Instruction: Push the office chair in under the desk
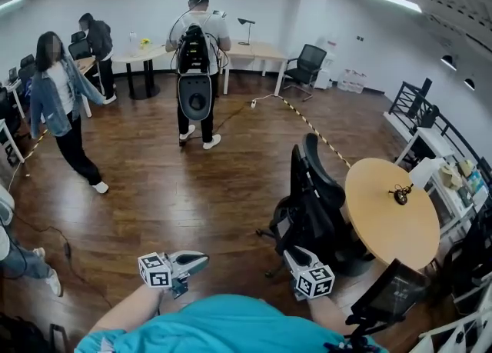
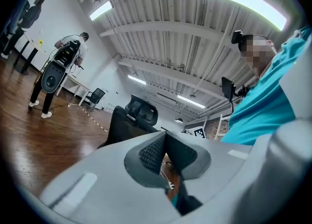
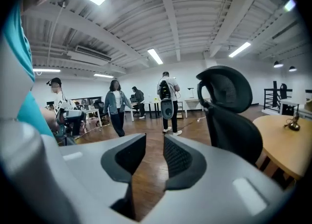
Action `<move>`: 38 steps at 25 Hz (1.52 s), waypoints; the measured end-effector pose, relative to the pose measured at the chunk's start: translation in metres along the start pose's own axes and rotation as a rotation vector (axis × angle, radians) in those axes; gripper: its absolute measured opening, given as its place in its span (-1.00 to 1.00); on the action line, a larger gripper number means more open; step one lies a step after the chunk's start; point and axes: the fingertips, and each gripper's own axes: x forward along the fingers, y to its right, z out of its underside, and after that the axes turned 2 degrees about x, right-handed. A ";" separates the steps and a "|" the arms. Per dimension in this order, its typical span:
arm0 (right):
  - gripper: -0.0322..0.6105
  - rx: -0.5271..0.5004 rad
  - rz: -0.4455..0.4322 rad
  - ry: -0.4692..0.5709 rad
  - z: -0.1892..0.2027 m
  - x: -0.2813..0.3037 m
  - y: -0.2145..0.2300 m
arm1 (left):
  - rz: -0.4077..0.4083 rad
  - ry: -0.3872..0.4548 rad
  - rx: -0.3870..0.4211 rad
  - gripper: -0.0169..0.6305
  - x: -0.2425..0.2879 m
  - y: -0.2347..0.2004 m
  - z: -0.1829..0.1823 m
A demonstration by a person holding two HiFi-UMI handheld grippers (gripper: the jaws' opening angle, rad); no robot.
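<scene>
A black mesh office chair (image 1: 311, 205) with a headrest stands on the wood floor, its back turned toward me and its seat side against a round wooden desk (image 1: 396, 224). My left gripper (image 1: 197, 260) hangs low at the left, well apart from the chair, its jaws shut on nothing. My right gripper (image 1: 295, 254) hovers just before the chair's base, with a narrow gap between its jaws and nothing in it. The left gripper view shows my left gripper (image 2: 165, 146) with the chair (image 2: 131, 120) beyond it. In the right gripper view my right gripper (image 3: 154, 152) points left of the chair (image 3: 231, 115) and desk (image 3: 287, 145).
A person with a backpack (image 1: 196, 59) stands mid-room, another in a denim jacket (image 1: 61, 105) walks at the left. A striped line (image 1: 319, 132) runs across the floor. A small dark object (image 1: 400, 194) sits on the desk. A second black chair (image 1: 392, 294) is at lower right.
</scene>
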 end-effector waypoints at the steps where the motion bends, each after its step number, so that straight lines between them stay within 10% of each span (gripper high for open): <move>1: -0.57 -0.007 -0.015 -0.012 0.000 0.005 -0.027 | -0.007 0.000 -0.004 -0.62 -0.023 0.002 -0.004; 23: -0.59 -0.022 -0.240 -0.063 0.073 -0.215 -0.158 | -0.023 -0.023 -0.113 -0.62 -0.035 0.265 0.124; 38: -0.90 0.034 -0.320 -0.041 0.069 -0.301 -0.382 | -0.043 -0.002 0.014 -0.62 -0.217 0.427 0.086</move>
